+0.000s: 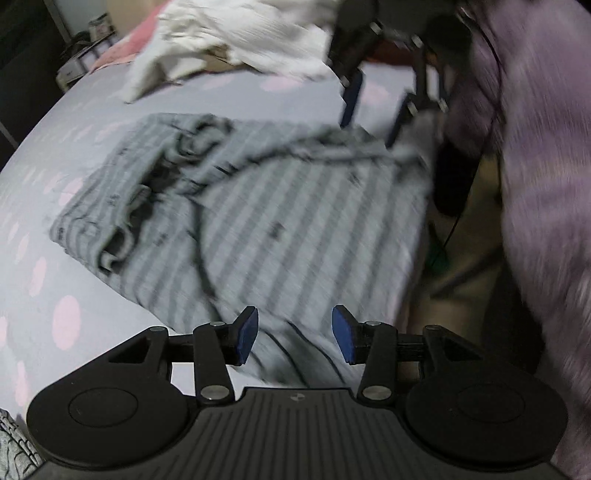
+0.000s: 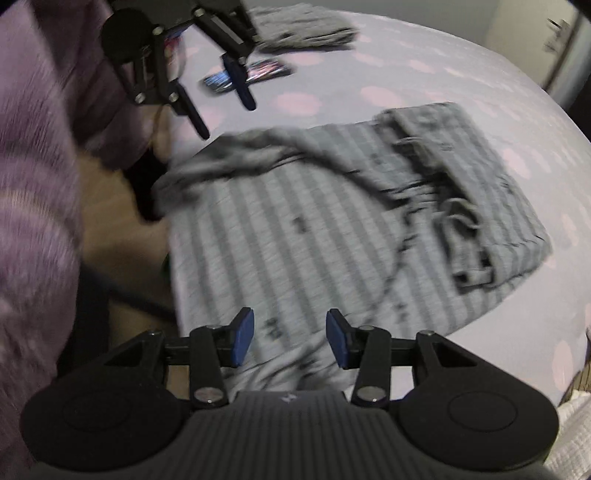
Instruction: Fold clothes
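Note:
A grey striped garment [image 1: 266, 206] lies partly folded on the bed, its far part doubled over with a drawstring showing; the right wrist view shows this garment [image 2: 314, 229] from the other side. My left gripper [image 1: 294, 339] hovers open over the garment's near edge, nothing between its blue pads. My right gripper [image 2: 290, 338] is open too, above the opposite edge. Each gripper appears in the other's view: the right gripper [image 1: 373, 110] and the left gripper [image 2: 225, 99], both open and above the cloth.
The bed sheet [image 1: 55, 288] is lilac with pink dots. A white crumpled garment [image 1: 236, 40] lies at the far end. A folded grey garment [image 2: 303, 29] and a dark flat packet [image 2: 247, 74] lie beyond. A person's purple fuzzy sleeve [image 1: 535, 184] and floor [image 1: 461, 266] flank the bed edge.

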A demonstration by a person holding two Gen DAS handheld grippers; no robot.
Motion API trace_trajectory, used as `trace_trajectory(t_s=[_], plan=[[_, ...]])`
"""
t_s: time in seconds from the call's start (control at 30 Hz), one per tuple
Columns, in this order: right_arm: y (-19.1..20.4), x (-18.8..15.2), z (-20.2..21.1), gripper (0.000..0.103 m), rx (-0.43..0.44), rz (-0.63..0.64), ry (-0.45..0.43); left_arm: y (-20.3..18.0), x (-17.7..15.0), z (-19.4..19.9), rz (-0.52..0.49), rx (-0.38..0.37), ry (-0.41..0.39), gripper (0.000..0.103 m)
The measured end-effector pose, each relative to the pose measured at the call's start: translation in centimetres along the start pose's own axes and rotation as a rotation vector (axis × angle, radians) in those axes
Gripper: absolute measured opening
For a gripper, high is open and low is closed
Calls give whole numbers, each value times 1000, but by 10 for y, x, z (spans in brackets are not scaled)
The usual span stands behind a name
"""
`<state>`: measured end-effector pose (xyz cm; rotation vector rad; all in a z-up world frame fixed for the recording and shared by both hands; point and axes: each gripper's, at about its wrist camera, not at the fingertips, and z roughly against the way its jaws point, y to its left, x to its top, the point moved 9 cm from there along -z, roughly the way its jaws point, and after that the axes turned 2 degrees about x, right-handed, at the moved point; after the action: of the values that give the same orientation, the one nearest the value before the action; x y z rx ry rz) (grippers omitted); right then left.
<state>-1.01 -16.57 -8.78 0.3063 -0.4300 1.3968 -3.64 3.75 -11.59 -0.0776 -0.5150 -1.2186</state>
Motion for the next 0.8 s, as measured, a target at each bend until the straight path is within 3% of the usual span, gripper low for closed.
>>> trace_trajectory(t_s=[0.13, 0.3, 0.37, 0.67, 0.8], plan=[[30, -17, -7, 47, -13, 93, 39, -28, -22, -5, -97, 40, 28, 44], [58, -37, -15, 51, -47, 212, 80, -54, -40, -11, -331, 137, 50, 50], [65, -43, -19, 51, -97, 283, 99, -62, -46, -15, -431, 173, 57, 52], [84, -60, -39, 51, -236, 577, 166, -90, -62, -49, -835, 312, 39, 52], [88, -67, -50, 51, -260, 684, 193, -91, -62, -55, -856, 306, 33, 52]])
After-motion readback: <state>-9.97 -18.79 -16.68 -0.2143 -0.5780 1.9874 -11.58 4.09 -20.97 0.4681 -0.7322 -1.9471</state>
